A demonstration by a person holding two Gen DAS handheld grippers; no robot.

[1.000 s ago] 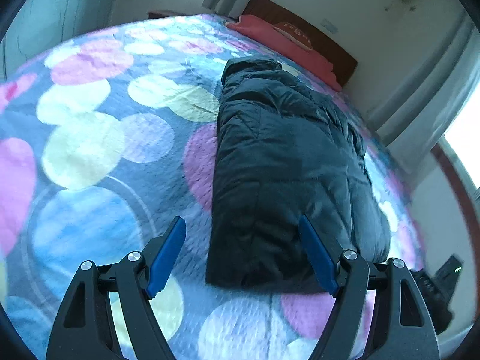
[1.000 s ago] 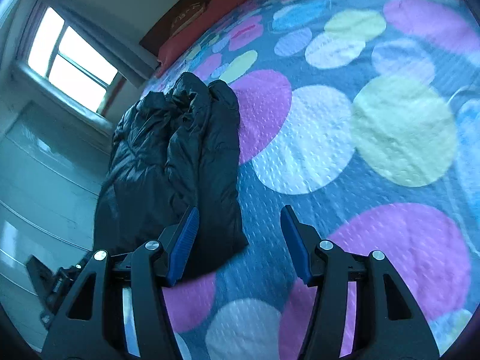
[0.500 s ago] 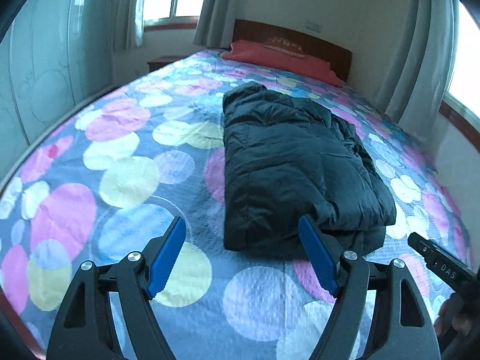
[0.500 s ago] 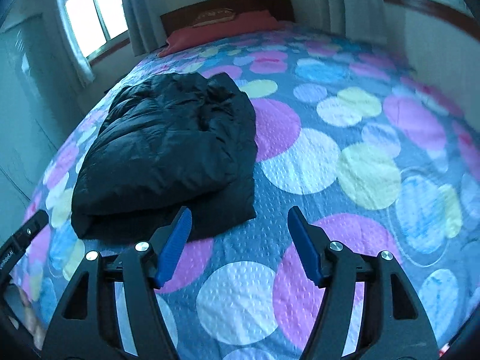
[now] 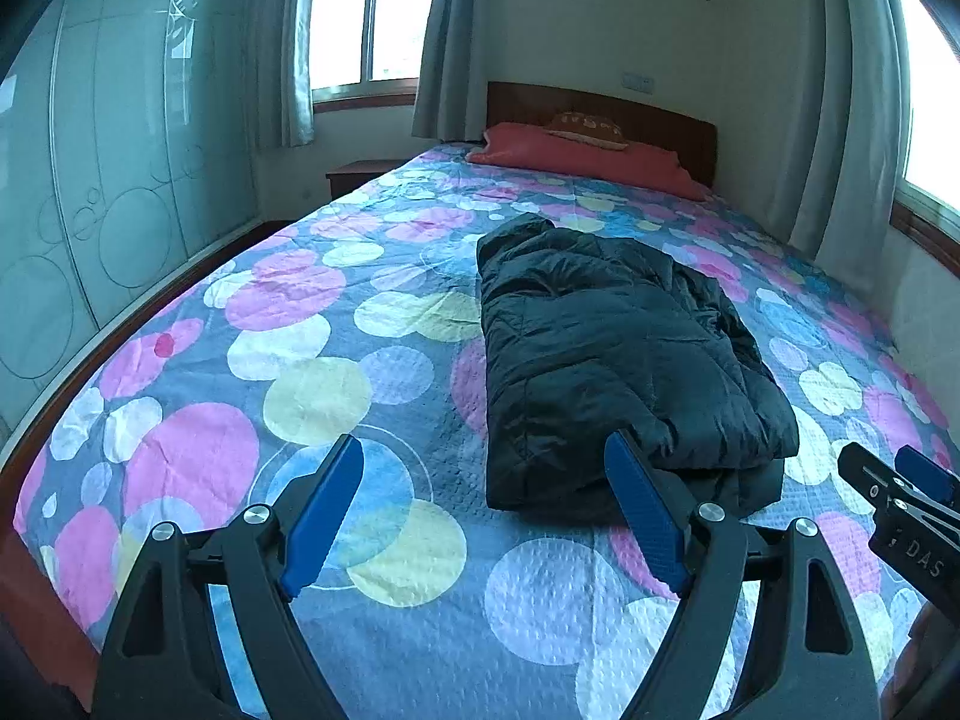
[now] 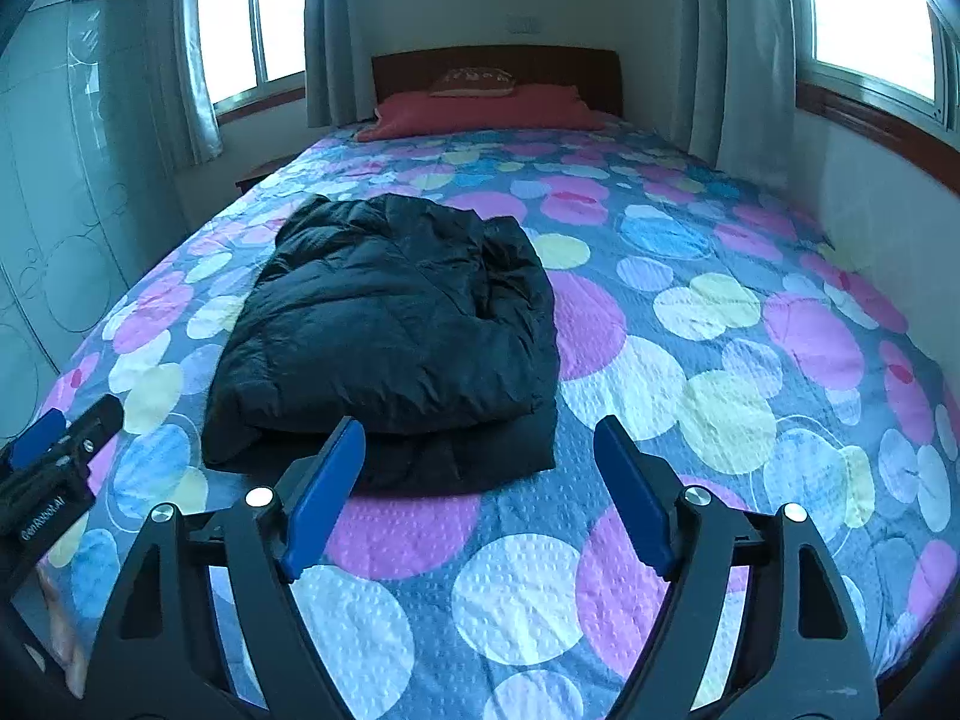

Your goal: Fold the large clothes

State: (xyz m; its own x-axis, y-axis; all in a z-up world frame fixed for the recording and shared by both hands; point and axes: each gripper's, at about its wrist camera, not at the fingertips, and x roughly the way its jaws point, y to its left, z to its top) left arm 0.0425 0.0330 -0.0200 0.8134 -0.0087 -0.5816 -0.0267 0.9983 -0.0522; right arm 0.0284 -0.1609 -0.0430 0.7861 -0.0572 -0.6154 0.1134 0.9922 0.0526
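Folding looks all but done: both grippers hang above the near end of the bed with nothing in them, and the dark puffer jacket (image 5: 624,360) lies as a thick, doubled-over bundle on the bedspread (image 5: 336,324), a little right of the bed's middle in the left wrist view. The left gripper (image 5: 483,507) has its blue fingers (image 5: 324,504) spread wide and opening further, with only bedspread behind the gap and the jacket's near edge behind the right-hand finger, not touching it. Further right, the right gripper (image 6: 480,489) is likewise opening, fingers apart, nothing between them; the jacket's near hem sits just past its left finger.

My reading is that this is the release after a fold. What comes next would be either a last tidy of the loose lower layer that sticks out under the bundle at the near side, or leaving the jacket as it is. Any further fold calls for both grippers to come back down to that near hem and pinch it evenly.

On the left stands a pale wardrobe (image 5: 120,180) with circle patterns, then a curtained window. The bedspread is covered in pink, blue and yellow circles. At the head lie a red pillow (image 6: 480,111) and a wooden headboard (image 6: 498,66); another window lights the right wall.
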